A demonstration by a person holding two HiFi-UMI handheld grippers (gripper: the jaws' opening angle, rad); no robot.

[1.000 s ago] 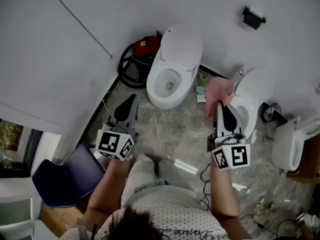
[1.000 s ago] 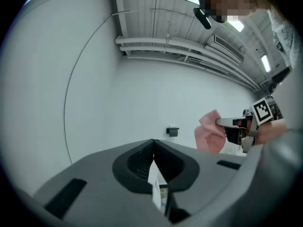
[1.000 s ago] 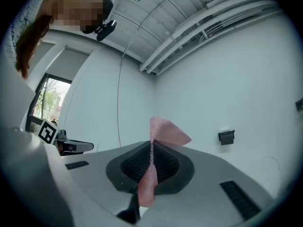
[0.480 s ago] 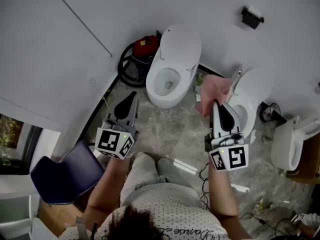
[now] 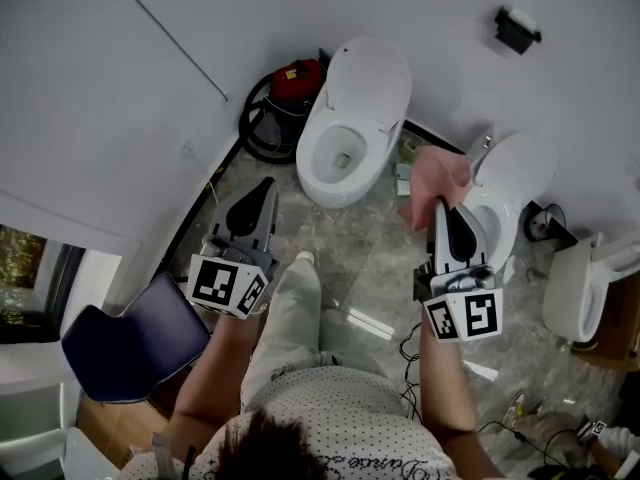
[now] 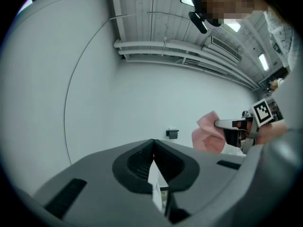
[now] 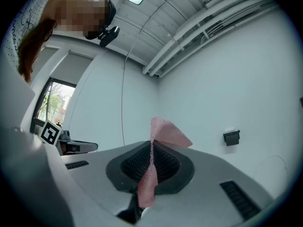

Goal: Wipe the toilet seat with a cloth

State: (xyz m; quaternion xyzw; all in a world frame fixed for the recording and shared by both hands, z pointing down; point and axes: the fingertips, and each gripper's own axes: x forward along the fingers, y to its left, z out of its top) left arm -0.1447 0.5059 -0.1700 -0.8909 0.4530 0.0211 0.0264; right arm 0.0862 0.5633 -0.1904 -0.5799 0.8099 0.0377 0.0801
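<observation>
A white toilet (image 5: pixel 350 138) stands against the wall with its lid up and its seat (image 5: pixel 318 173) around the open bowl. My right gripper (image 5: pixel 441 205) is shut on a pink cloth (image 5: pixel 435 183), held in the air right of the toilet; the cloth (image 7: pixel 158 136) sticks up from between the jaws in the right gripper view. My left gripper (image 5: pixel 266 186) is shut with nothing in it, held lower left of the bowl. The left gripper view shows the cloth (image 6: pixel 208 134) and the right gripper off to the right.
A red vacuum with a black hose (image 5: pixel 280 103) sits left of the toilet. A second white fixture (image 5: pixel 505 188) and a third (image 5: pixel 580 283) stand at right. A dark blue chair (image 5: pixel 125 343) is lower left. Cables (image 5: pixel 415 353) lie on the marble floor. A black holder (image 5: pixel 517 30) hangs on the wall.
The person's leg has stepped forward toward the toilet. Both grippers keep about the same places, the right one still holding the cloth.
</observation>
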